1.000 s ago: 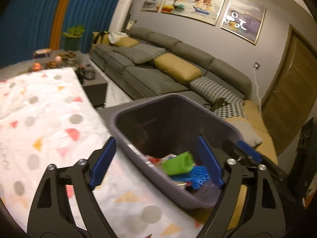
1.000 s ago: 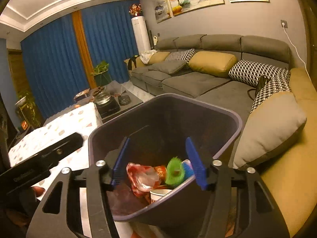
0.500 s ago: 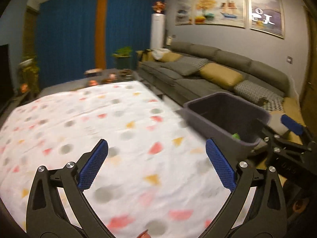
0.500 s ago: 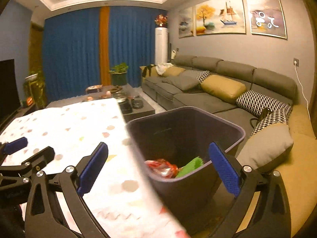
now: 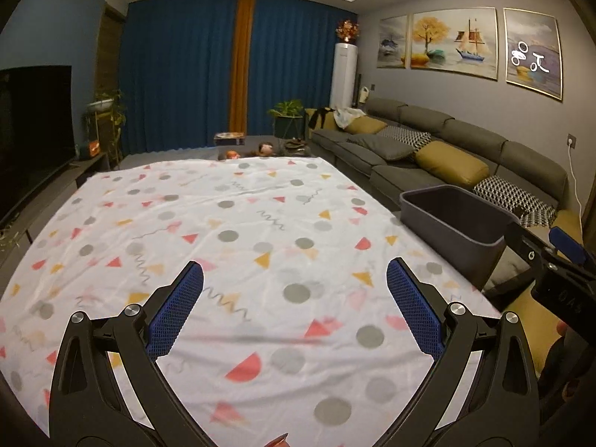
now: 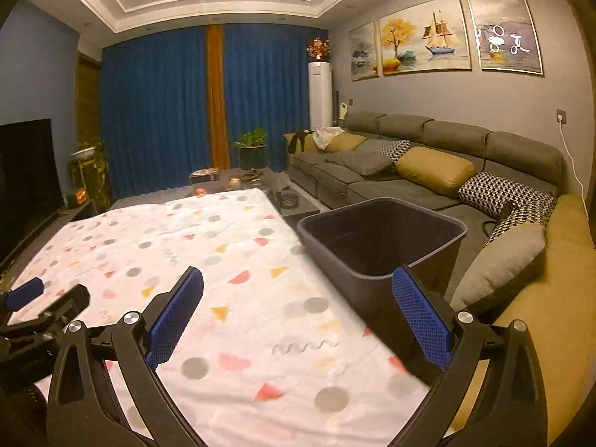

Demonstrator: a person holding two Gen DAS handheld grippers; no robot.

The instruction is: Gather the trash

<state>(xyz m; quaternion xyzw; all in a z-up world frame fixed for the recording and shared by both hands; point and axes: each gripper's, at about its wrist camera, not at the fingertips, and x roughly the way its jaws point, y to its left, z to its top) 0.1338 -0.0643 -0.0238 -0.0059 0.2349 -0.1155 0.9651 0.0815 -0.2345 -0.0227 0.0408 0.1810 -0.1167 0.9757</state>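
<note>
Dark grey, rectangular trash bin (image 6: 380, 246) stands beside the patterned tablecloth (image 6: 223, 298).

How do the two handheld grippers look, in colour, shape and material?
The left gripper and the right gripper look alike: black angular frames with triangular cut-outs and round silver bolt heads at the joints. Each has two fingers faced with blue mesh-textured pads. In the left wrist view, faint pale lettering marks the right gripper's black body, too blurred to read. No cables or sleeves show.
</note>
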